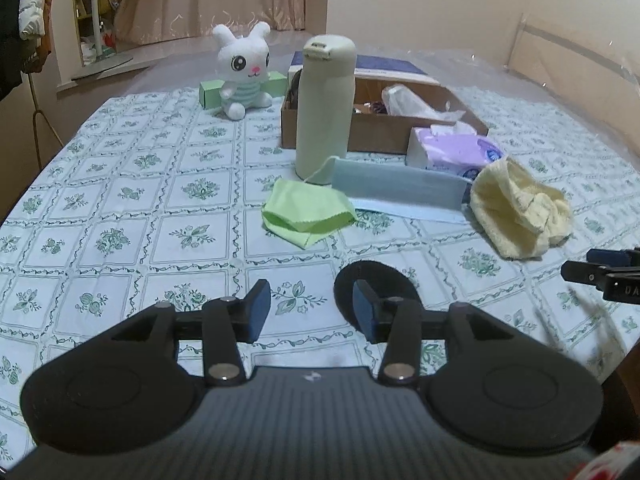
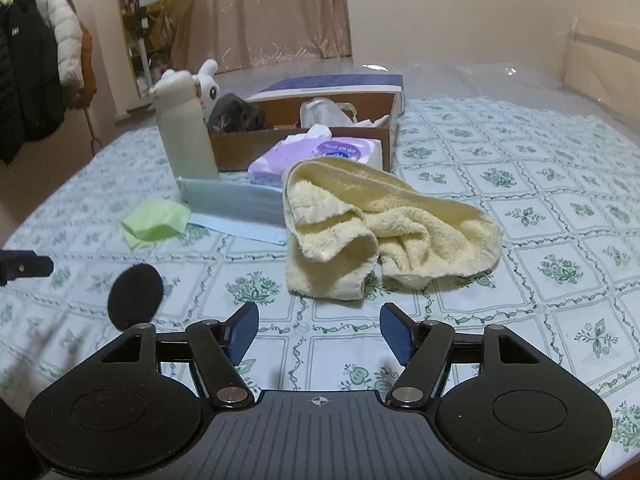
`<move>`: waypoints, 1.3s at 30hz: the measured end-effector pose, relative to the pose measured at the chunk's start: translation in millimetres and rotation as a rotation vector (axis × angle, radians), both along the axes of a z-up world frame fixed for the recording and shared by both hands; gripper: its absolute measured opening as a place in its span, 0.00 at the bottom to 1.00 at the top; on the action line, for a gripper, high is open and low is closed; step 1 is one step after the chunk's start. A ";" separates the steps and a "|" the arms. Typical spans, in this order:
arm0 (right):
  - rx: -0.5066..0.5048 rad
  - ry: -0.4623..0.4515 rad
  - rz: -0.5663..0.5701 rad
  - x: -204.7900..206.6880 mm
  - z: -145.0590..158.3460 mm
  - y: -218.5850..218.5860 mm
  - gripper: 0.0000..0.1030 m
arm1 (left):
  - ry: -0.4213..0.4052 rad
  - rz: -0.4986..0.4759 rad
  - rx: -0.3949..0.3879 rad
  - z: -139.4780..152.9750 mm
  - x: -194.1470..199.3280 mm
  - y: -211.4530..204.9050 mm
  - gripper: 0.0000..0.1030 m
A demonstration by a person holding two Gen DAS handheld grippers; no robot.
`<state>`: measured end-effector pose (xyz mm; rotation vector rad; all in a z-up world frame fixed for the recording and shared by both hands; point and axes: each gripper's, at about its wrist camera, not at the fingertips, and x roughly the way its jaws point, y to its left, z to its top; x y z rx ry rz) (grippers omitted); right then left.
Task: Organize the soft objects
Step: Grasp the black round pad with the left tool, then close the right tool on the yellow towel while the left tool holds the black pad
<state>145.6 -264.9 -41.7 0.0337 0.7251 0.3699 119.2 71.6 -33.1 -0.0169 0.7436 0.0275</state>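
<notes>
A crumpled yellow towel [image 2: 384, 232] lies on the patterned tablecloth just ahead of my right gripper [image 2: 319, 332], which is open with nothing between its fingers. My left gripper [image 1: 312, 310] is also open and empty, low over the cloth. A black round pad [image 1: 372, 292] lies flat on the table right behind its right finger. Farther ahead of it are a folded green cloth [image 1: 308, 216] and a pale blue mask pack [image 1: 396, 190]. A white plush bunny [image 1: 244, 68] sits at the back. The right gripper [image 1: 592, 266] shows at the left wrist view's right edge.
A tall pale bottle [image 1: 326, 108] stands in front of a cardboard box [image 1: 380, 136] that holds a plastic bag and dark items. A purple tissue pack [image 1: 456, 152] lies beside the box. Green boxes [image 1: 210, 94] flank the bunny. Coats [image 2: 36, 68] hang at far left.
</notes>
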 end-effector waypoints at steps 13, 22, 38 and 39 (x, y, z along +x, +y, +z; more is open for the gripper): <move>-0.077 -0.059 0.012 31.2 -6.0 16.3 0.67 | 0.055 0.021 0.037 -17.0 26.9 -5.9 0.44; -0.077 -0.077 0.005 59.6 -8.0 24.0 0.67 | 0.064 0.040 0.052 -23.1 42.5 -0.5 0.44; 0.051 -0.050 -0.003 82.2 -30.4 6.9 0.09 | 0.054 0.045 0.060 -28.5 52.0 0.1 0.44; 0.065 -0.037 -0.005 81.9 -31.4 3.5 0.08 | 0.055 0.046 0.059 -28.6 51.3 -0.1 0.44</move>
